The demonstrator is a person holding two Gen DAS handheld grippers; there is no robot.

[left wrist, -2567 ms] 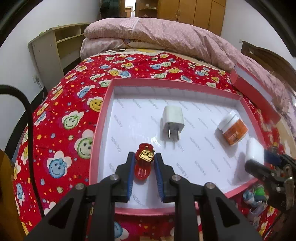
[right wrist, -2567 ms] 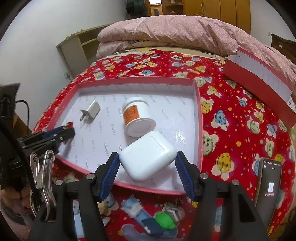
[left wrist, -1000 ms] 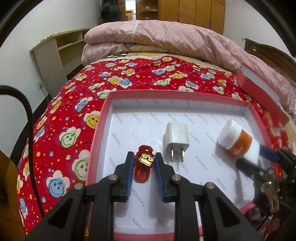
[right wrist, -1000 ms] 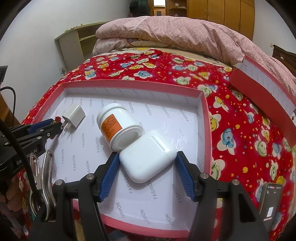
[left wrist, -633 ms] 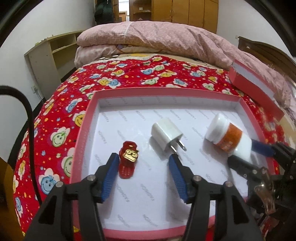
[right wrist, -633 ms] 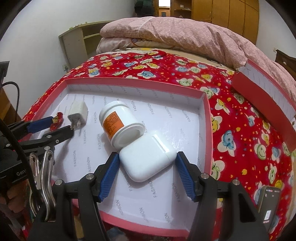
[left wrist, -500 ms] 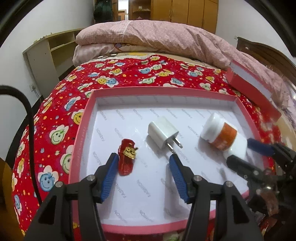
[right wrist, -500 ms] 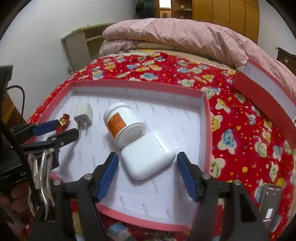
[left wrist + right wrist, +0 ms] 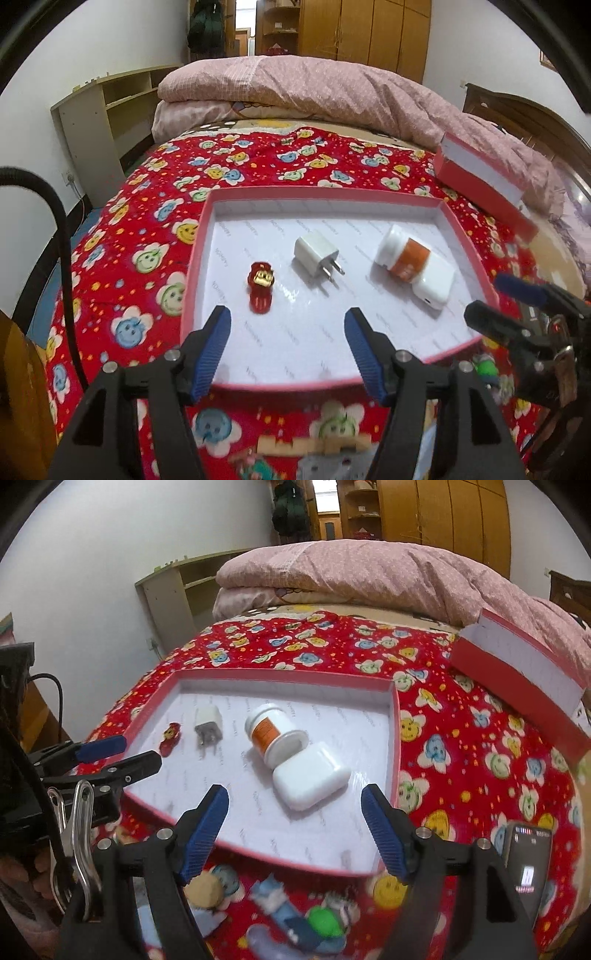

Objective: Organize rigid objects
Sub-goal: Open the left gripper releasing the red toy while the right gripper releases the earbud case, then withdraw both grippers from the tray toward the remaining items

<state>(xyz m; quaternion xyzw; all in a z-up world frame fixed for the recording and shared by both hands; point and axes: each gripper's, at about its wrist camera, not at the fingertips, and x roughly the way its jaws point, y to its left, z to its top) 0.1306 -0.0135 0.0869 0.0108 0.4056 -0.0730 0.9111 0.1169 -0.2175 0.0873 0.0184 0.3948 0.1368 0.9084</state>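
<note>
My left gripper point(image 9: 287, 332) and right gripper point(image 9: 294, 812) both gape wide, holding nothing. The red toy point(image 9: 261, 287), charger point(image 9: 317, 254), bottle point(image 9: 404, 252) and white case point(image 9: 309, 775) lie in the pink tray point(image 9: 194, 266).

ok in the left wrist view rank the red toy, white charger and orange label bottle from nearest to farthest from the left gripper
1. red toy, just ahead, toward the left finger.
2. white charger, further in, near the tray's middle.
3. orange label bottle, far right, lying on its side.

The left gripper is open at the tray's near edge.
</note>
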